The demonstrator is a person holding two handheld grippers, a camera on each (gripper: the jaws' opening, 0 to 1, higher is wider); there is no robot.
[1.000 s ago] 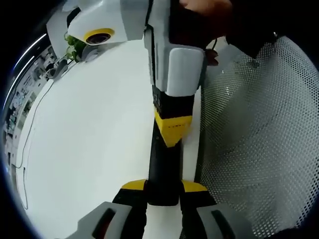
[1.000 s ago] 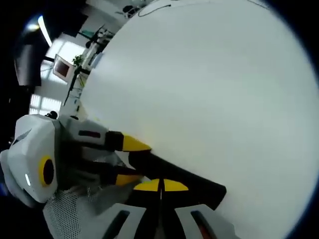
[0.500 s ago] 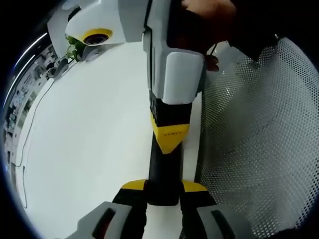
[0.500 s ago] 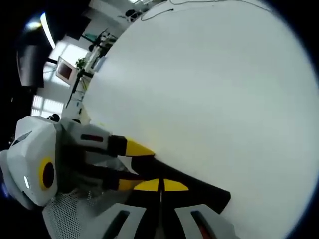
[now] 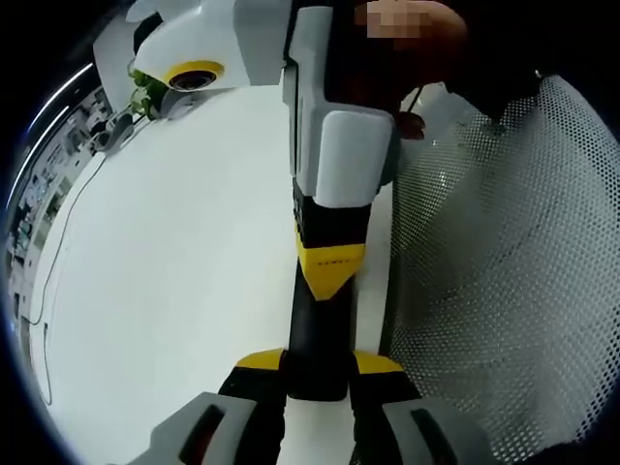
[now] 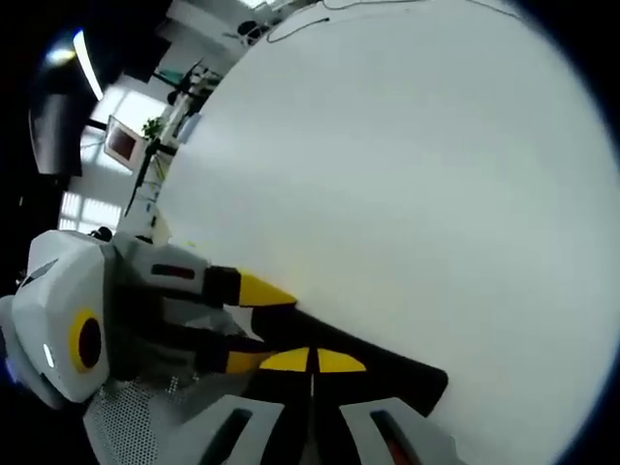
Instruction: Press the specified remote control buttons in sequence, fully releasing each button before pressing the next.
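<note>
Both pairs of jaws bear on the one black remote control (image 5: 318, 329): the left gripper (image 5: 318, 366) clamps its near end between two yellow-tipped jaws, closed as far as the remote's width allows. In the left gripper view the remote runs straight away from those jaws, lying along the edge of the single white table (image 5: 174, 281), with a perforated mesh surface (image 5: 494, 281) just beside it on the other side. The right gripper (image 5: 334, 271) comes down from the top of that view, its yellow tip pointing at the remote's upper face; its two jaws look pressed together, and the tip hides the spot where it meets the remote, so contact cannot be confirmed.

In the right gripper view its own jaws (image 6: 312, 360) meet with only a thin seam between them, resting over the remote (image 6: 387, 360), whose buttons cannot be made out. The left gripper (image 6: 242, 320) enters from the left, one yellow jaw on each side of the remote. A hand (image 5: 407, 39) at the top of the left gripper view is partly cut off.
</note>
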